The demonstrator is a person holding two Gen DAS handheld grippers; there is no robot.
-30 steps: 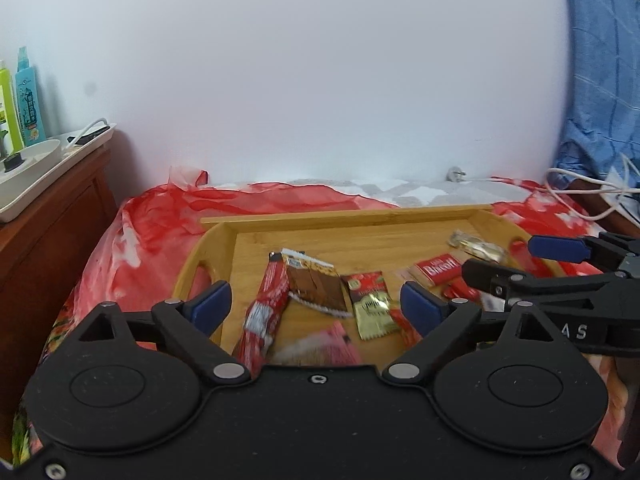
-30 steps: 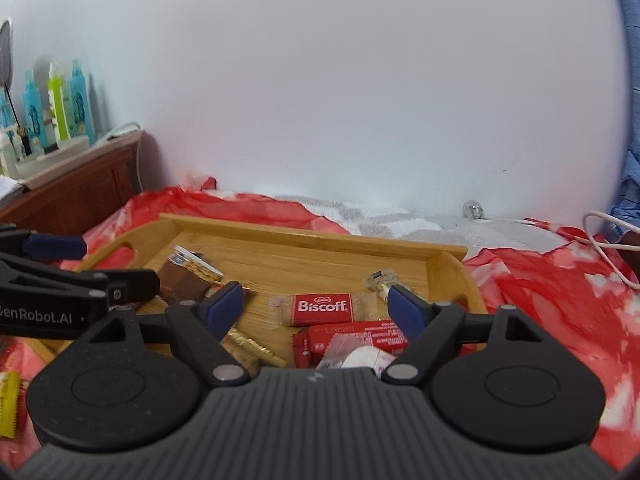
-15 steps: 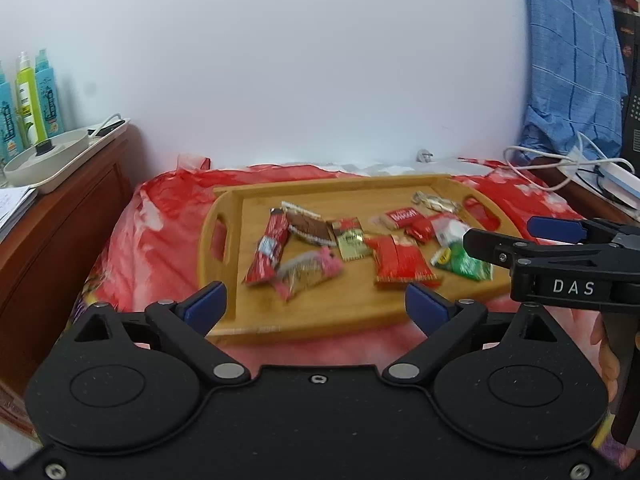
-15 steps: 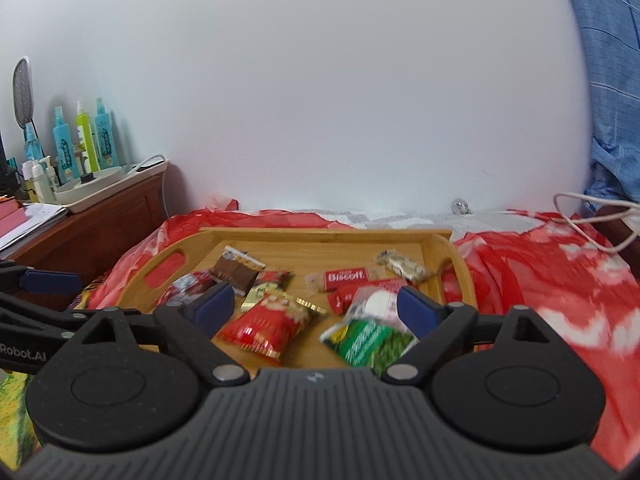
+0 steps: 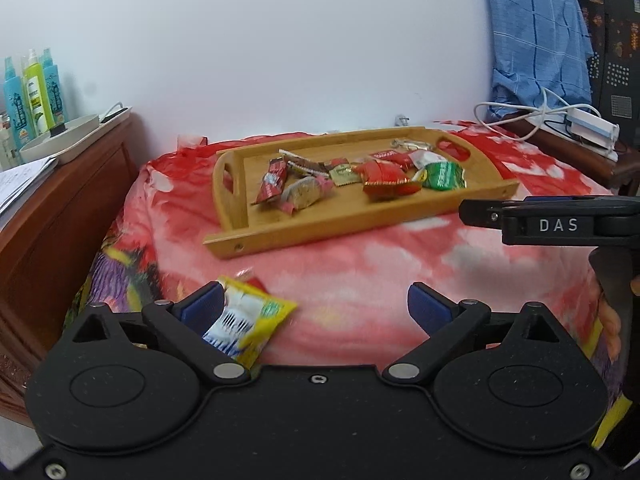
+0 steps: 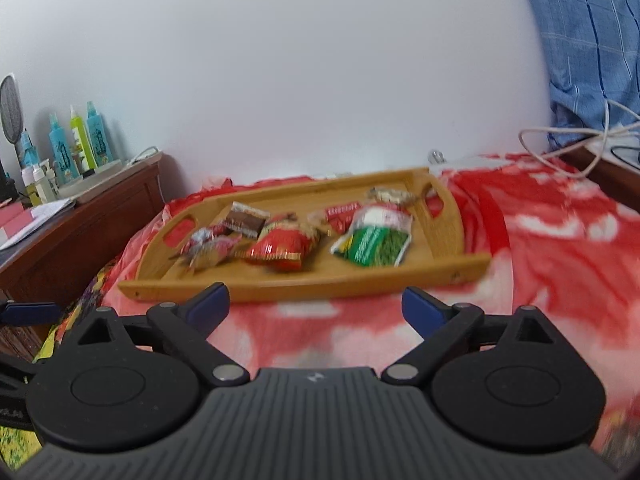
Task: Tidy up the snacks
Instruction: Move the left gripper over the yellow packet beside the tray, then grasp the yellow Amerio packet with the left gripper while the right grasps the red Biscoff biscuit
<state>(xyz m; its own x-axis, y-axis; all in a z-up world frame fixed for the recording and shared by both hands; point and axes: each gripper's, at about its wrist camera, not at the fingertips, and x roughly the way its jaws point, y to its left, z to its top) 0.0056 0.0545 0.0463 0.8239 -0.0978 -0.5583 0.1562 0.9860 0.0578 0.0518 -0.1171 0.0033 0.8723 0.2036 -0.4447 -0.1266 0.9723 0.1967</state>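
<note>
A bed covered by a soft, rumpled red blanket point(image 5: 360, 264) carries an oblong bamboo tray point(image 5: 344, 220) with raised rims and cut-out handles. Crinkly foil snack packets lie loose on the tray: a green packet point(image 5: 442, 176), a red packet point(image 5: 386, 178) and smaller wrappers. A yellow packet point(image 5: 250, 320) lies on the blanket, off the tray, beside the left hand-held gripper point(image 5: 316, 310). It is level, low, blue pads spread wide, gripping nothing. The right hand-held gripper point(image 6: 316, 308) likewise gapes wide and empty, facing the tray.
</note>
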